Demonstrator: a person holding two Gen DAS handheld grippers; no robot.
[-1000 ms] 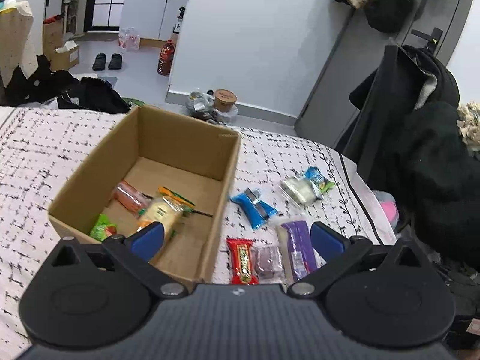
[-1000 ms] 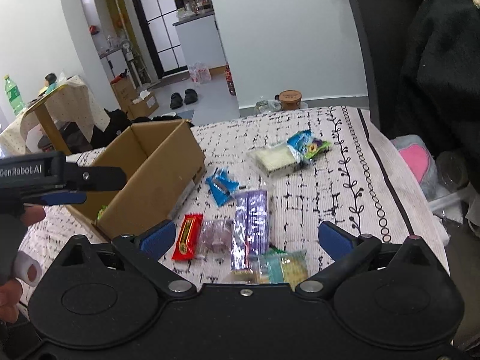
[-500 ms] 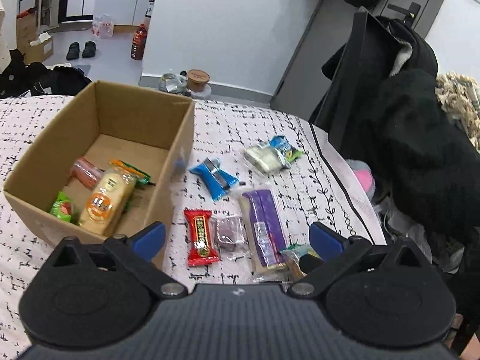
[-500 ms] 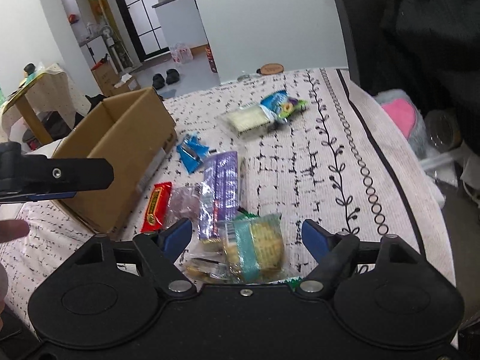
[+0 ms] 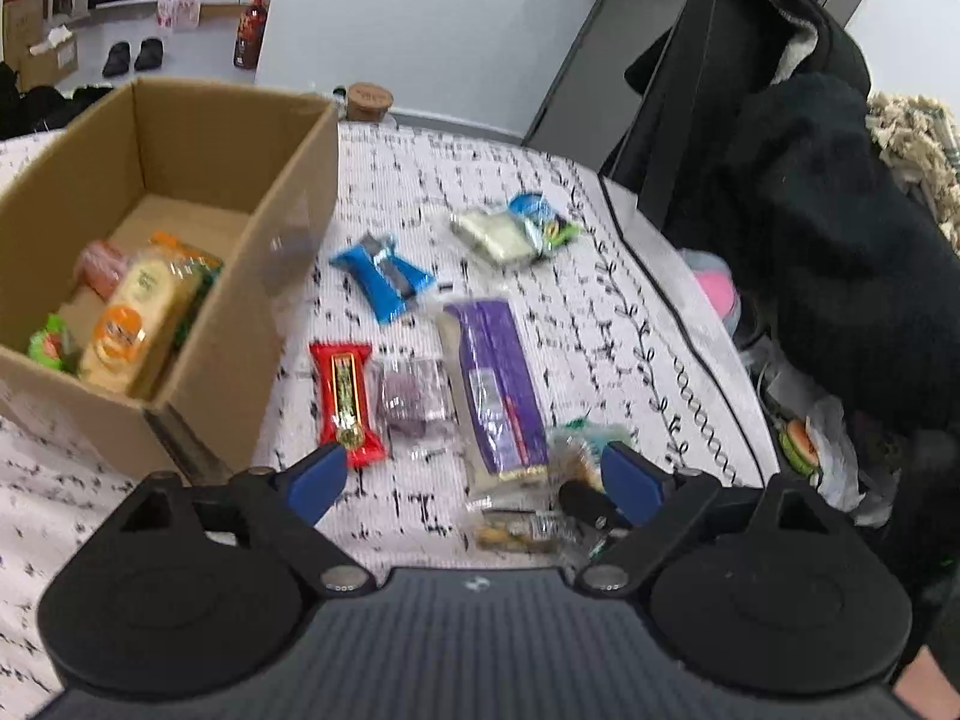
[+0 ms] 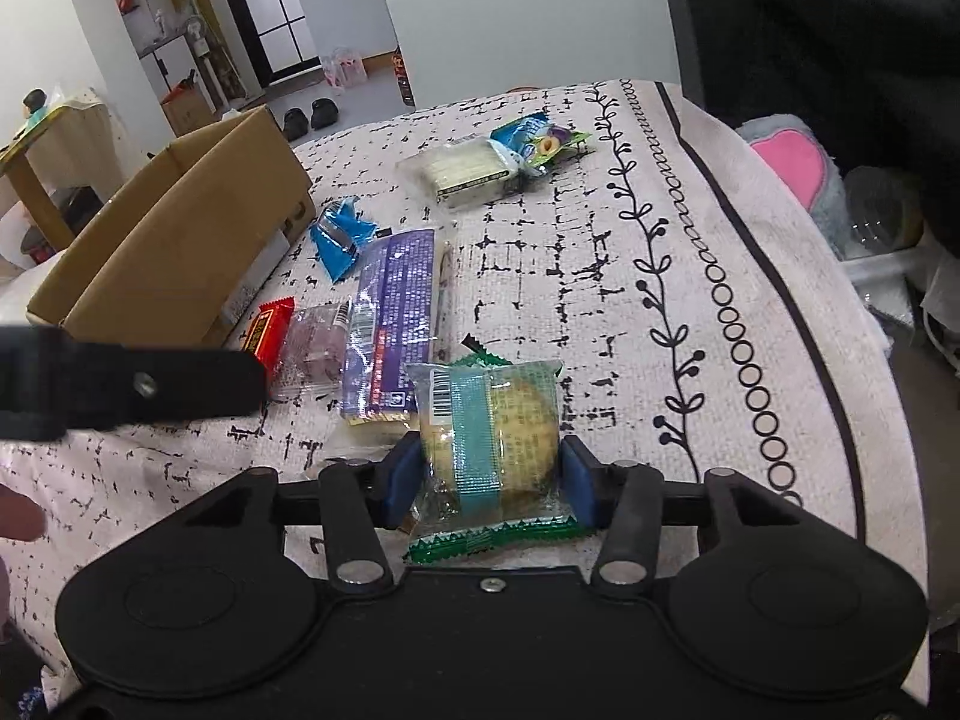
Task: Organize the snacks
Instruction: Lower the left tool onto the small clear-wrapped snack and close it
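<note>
Lower now, right gripper (image 6: 489, 480) fingers closing onto the barcoded biscuit packet (image 6: 489, 438); left gripper (image 5: 474, 474) wide, narrowing, empty.

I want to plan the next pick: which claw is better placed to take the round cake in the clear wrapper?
Right. The right claw is closing around the cake packet. The left claw holds nothing.
</note>
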